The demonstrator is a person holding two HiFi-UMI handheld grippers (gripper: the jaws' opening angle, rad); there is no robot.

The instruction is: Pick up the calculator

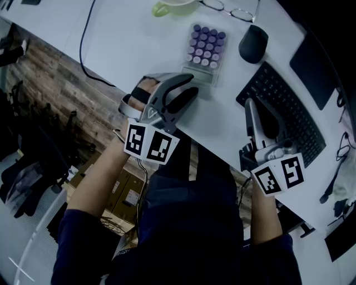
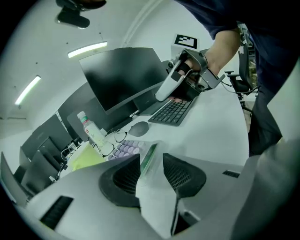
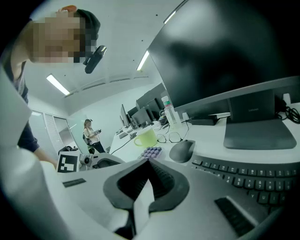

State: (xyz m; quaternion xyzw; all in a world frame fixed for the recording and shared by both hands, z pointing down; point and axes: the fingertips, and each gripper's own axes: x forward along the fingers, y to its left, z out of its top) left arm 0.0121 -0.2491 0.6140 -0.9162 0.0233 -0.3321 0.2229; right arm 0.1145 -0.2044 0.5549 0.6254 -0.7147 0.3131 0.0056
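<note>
The calculator [image 1: 205,51] is pale with purple keys and lies flat on the white desk [image 1: 128,44], its display end toward me. My left gripper [image 1: 188,89] is open just short of that near end. In the left gripper view the calculator [image 2: 126,150] shows ahead through the gap of the left gripper [image 2: 151,161], and the jaws do not touch it. My right gripper [image 1: 248,103] is shut with nothing in it and hovers by the keyboard's left end. In the right gripper view the calculator [image 3: 151,152] lies beyond the right gripper [image 3: 148,161].
A black keyboard [image 1: 283,111] lies right of the calculator, with a dark mouse [image 1: 253,43] beyond it. A green mug [image 1: 169,6] and glasses [image 1: 231,10] sit at the far edge. A black cable [image 1: 83,44] crosses the desk's left. A monitor [image 2: 122,75] and a bottle [image 2: 91,129] stand behind.
</note>
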